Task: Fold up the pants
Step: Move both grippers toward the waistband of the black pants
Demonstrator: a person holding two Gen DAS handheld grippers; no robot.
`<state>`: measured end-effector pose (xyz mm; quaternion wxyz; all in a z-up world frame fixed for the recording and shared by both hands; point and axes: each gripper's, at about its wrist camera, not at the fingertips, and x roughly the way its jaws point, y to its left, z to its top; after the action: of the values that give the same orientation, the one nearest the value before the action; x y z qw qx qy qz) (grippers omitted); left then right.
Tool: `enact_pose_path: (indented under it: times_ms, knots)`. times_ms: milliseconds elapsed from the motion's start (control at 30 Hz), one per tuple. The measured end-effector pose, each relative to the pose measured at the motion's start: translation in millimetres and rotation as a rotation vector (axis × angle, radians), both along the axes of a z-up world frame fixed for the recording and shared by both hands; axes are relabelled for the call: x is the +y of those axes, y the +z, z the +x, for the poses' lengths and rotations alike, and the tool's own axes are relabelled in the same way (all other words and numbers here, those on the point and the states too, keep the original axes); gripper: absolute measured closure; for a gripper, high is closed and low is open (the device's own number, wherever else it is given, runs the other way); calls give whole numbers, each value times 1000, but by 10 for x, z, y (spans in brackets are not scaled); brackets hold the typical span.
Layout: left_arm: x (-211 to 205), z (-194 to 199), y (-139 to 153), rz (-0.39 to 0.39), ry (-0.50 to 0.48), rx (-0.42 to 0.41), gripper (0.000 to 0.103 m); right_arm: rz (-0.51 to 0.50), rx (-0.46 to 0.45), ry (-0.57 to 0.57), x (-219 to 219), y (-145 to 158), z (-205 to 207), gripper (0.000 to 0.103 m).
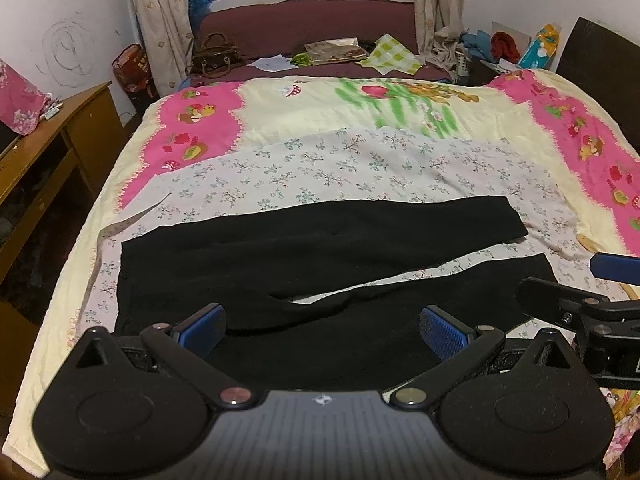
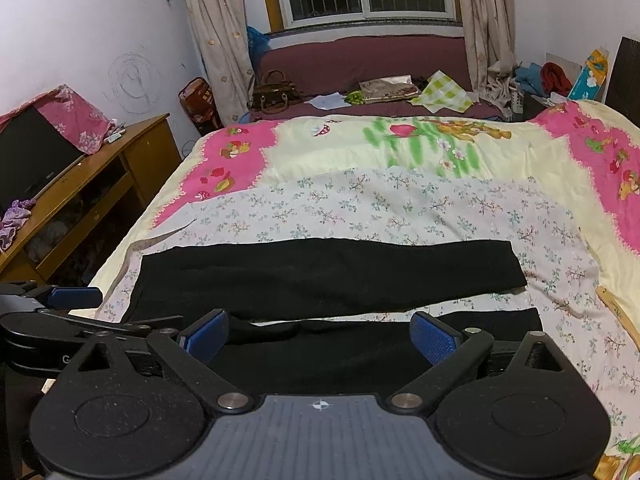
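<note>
Black pants (image 1: 320, 248) lie flat on the bed, waist at the left, two legs running right with a thin gap between them; in the right wrist view the pants (image 2: 328, 276) look the same. My left gripper (image 1: 322, 330) hovers open above the near leg, nothing between its blue pads. My right gripper (image 2: 320, 338) is open too, over the near leg further right. The right gripper (image 1: 592, 304) shows at the right edge of the left wrist view, and the left gripper (image 2: 72, 312) at the left edge of the right wrist view.
The bed carries a floral sheet (image 1: 360, 164) over a pink and cream quilt (image 1: 304, 100). A wooden desk (image 1: 48, 152) stands at the left. Beyond the bed, a maroon bench (image 1: 320, 32) holds a handbag (image 1: 212, 56) and clutter. A dark headboard (image 1: 600, 64) is at the right.
</note>
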<state>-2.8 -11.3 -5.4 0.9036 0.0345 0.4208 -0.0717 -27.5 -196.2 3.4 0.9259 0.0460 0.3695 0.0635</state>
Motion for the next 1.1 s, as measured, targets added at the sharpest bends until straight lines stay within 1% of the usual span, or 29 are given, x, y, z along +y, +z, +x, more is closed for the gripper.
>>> enact_pose_path:
  times_ms: [67, 233, 600, 800, 1100]
  knots:
    - [14, 15, -10, -10, -1, 8, 0, 6, 8, 1, 7, -2, 9, 18]
    - [40, 35, -16, -48, 8, 19, 0, 9, 17, 13, 26, -14, 20, 19]
    - [10, 19, -23, -11, 11, 20, 0, 14, 23, 33, 35, -8, 30, 19]
    - [-30, 17, -44, 6, -4, 35, 0, 23, 31, 36, 28, -24, 39, 19]
    - [-62, 35, -68, 24, 4, 52, 0, 36, 44, 49, 5, -44, 90, 20]
